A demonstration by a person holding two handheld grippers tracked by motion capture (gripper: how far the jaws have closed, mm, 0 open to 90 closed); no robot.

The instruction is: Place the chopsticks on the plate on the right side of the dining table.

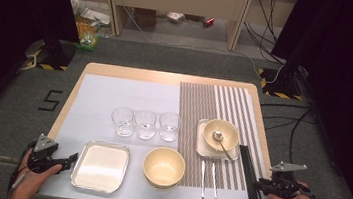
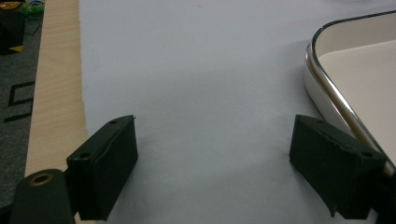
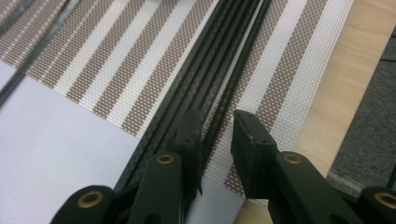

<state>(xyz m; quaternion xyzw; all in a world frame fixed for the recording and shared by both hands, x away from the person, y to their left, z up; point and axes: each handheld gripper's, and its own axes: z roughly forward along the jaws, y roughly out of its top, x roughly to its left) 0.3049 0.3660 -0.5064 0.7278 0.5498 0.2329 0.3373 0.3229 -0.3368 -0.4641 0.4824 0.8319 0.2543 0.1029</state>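
My left gripper (image 1: 73, 158) (image 2: 212, 154) rests low over the white mat (image 2: 196, 70) at the table's near left, jaws wide open with nothing between them. Its right jaw sits just beside the rim of a metal tray (image 1: 104, 144) (image 2: 327, 84). My right gripper (image 1: 258, 183) (image 3: 217, 130) is at the near right, over the black chopsticks (image 1: 247, 163) (image 3: 224, 56) lying on the striped placemat (image 3: 116, 70). Its jaws stand a narrow gap apart, and one chopstick runs through that gap. The left jaw lies over the other sticks.
Three clear glasses (image 1: 145, 123) stand in a row mid-table. A yellow bowl (image 1: 164, 166) sits right of the tray. A second bowl (image 1: 221, 134) holding a spoon rests on a white square plate (image 1: 199, 150). Two spoons (image 1: 210, 194) lie near the front edge.
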